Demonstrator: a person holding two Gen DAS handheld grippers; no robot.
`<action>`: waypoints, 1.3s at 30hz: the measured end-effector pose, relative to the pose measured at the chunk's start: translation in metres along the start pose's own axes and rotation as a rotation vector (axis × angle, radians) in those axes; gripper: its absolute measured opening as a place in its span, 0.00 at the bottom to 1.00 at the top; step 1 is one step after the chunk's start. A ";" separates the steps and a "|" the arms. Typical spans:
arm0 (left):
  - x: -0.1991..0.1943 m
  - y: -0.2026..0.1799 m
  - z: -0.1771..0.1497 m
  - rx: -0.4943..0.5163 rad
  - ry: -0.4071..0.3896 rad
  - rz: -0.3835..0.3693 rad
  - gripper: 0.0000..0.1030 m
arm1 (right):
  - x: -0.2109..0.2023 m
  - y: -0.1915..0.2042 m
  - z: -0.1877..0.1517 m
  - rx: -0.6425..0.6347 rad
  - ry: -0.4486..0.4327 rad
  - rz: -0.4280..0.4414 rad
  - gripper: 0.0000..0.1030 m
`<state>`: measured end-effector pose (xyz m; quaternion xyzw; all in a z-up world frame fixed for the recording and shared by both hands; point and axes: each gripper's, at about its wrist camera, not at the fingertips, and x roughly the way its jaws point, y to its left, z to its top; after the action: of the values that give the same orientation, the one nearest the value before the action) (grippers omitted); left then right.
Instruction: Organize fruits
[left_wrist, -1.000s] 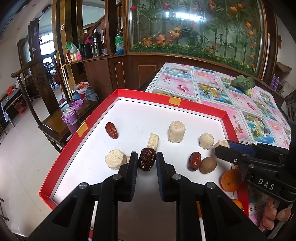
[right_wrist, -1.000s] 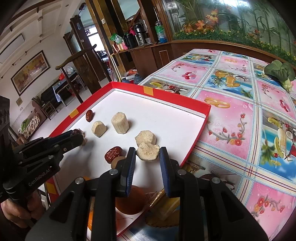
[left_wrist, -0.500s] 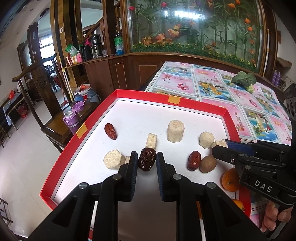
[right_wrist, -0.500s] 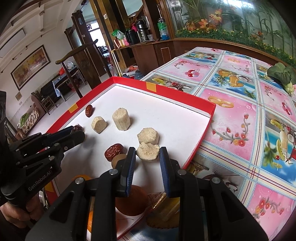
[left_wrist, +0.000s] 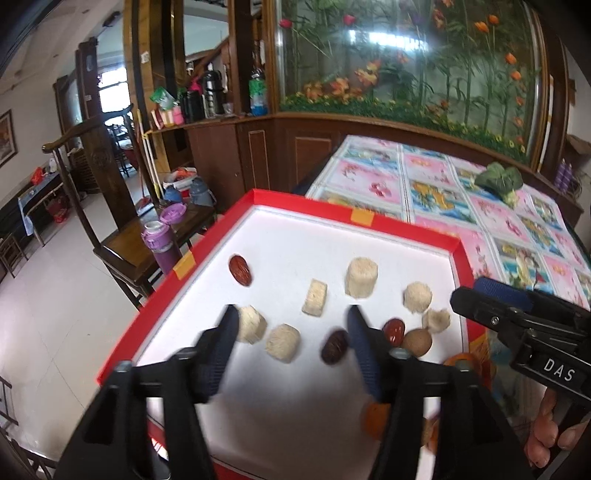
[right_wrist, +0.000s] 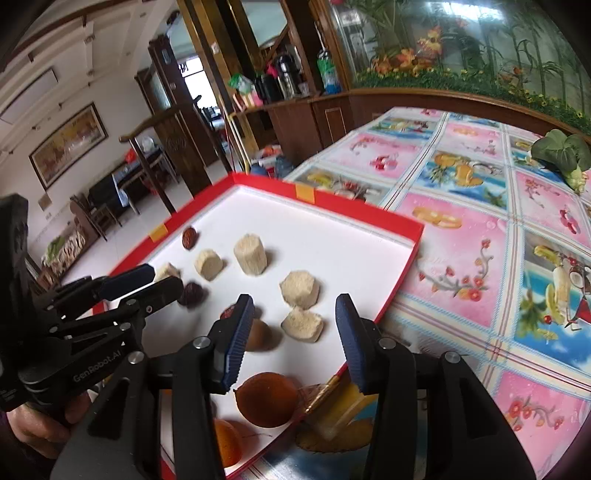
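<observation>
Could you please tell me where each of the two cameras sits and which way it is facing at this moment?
Left wrist: rides the left gripper, looking forward over the red tray; its open jaws and the right gripper show, with fingers underneath.
Right wrist: rides the right gripper, looking across the tray toward the tablecloth; its open jaws and the left gripper show.
Shared: the tray, the dark date and the greens.

Left gripper (left_wrist: 290, 345): fingers spread wide, nothing between them. Right gripper (right_wrist: 293, 341): fingers likewise apart, pointing toward 12 o'clock, empty.
</observation>
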<state>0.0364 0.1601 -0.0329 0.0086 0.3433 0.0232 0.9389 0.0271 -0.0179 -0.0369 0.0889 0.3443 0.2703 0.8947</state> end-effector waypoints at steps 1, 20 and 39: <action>-0.005 0.000 0.002 -0.007 -0.020 0.009 0.69 | -0.003 -0.002 0.001 0.009 -0.010 0.000 0.48; -0.088 -0.023 0.010 -0.009 -0.268 0.149 1.00 | -0.070 -0.002 -0.004 -0.009 -0.205 -0.042 0.63; -0.141 -0.051 0.000 0.025 -0.248 0.113 1.00 | -0.187 0.017 -0.042 -0.017 -0.446 -0.097 1.00</action>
<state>-0.0694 0.1021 0.0560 0.0424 0.2238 0.0704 0.9712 -0.1231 -0.1066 0.0442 0.1221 0.1396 0.2034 0.9614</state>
